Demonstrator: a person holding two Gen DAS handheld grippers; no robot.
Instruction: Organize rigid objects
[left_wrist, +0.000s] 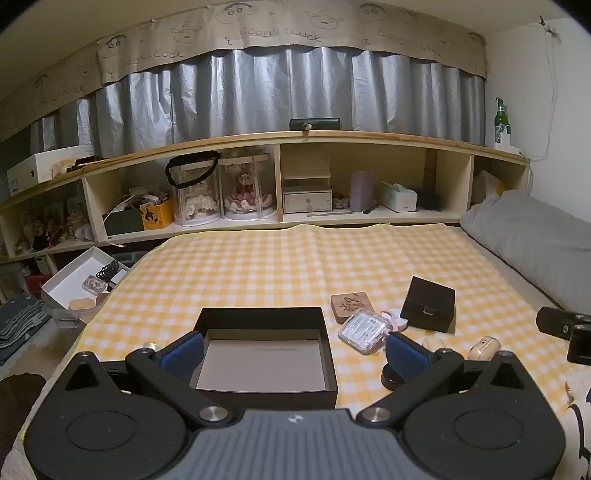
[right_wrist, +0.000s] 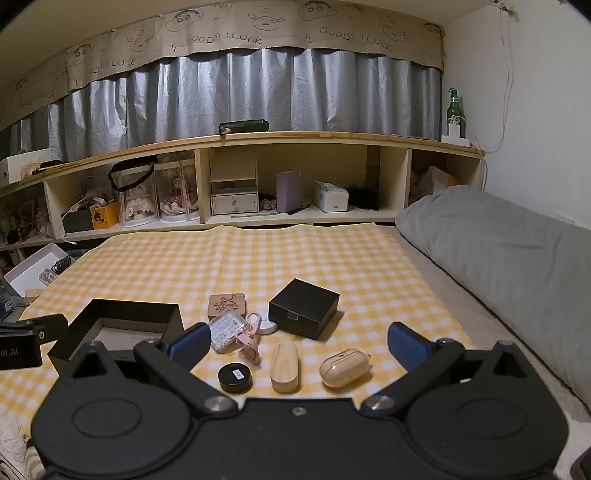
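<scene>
An open black tray box (left_wrist: 264, 397) (right_wrist: 110, 314) lies on the yellow checked cloth, empty. My left gripper (left_wrist: 295, 356) hangs open over it, nothing between its blue pads. To its right lie a closed black box (left_wrist: 428, 308) (right_wrist: 303, 308), a wooden coaster (left_wrist: 351, 306) (right_wrist: 226, 304), a clear plastic case (left_wrist: 364, 330) (right_wrist: 227, 330), a pink strap (right_wrist: 248, 341), a round black tin (right_wrist: 235, 377), a wooden oblong case (right_wrist: 284, 367) and a beige earbud case (right_wrist: 344, 367). My right gripper (right_wrist: 299, 347) is open above these small things, touching none.
A grey pillow (right_wrist: 517, 251) lies along the right side. A wooden shelf unit (left_wrist: 295, 140) with boxes and doll cases stands behind the bed. A white box (left_wrist: 79, 277) with trinkets sits off the cloth's left edge. The other gripper shows at the edge (left_wrist: 565, 328) (right_wrist: 26, 339).
</scene>
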